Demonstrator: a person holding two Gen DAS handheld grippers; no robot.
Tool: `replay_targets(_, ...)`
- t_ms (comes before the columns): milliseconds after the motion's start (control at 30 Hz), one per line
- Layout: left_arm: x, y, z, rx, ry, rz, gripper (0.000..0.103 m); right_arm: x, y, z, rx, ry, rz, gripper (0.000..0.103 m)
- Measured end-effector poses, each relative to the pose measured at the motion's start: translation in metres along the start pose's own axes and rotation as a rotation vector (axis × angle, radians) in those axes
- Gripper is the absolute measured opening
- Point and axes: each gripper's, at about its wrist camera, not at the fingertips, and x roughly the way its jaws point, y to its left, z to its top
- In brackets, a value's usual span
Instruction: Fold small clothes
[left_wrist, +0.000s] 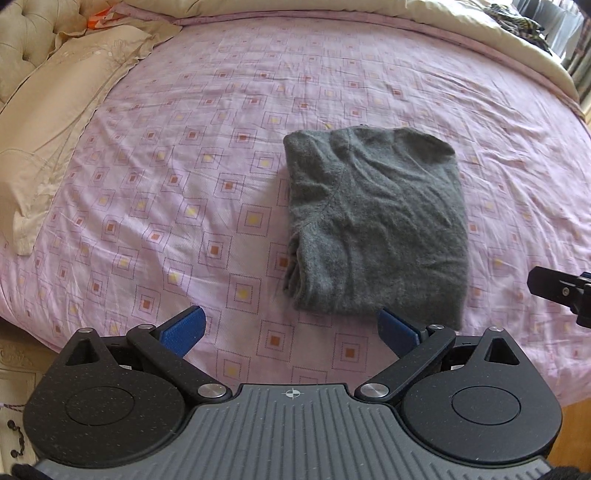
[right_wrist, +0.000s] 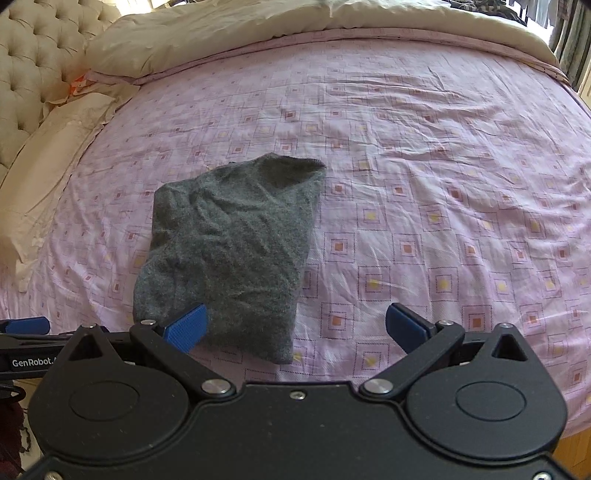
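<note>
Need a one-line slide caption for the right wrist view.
Folded grey sweater lies on the pink bedspread, right gripper open just short of it.

Home bedroom. Wide bed (left_wrist: 221, 155) under pink sheet with square print; beige pillow (left_wrist: 55, 140) at left; tufted cream headboard (right_wrist: 33, 66); cream duvet (right_wrist: 258, 33) bunched along far edge.

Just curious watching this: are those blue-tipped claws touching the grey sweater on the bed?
Cannot tell. In both wrist views the left gripper and right gripper are open with one pad overlapping the folded grey sweater; no view separates contact from hovering.
</note>
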Motion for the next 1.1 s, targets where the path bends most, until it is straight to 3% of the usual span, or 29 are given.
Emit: replay_targets(1100, 0.0058, -0.0093, -0.0039, 0.004, 0.022, 0.002, 0.101, 0.0026, -0.0078, -0.0028, 0.03, -0.006, 0.055, 0.102)
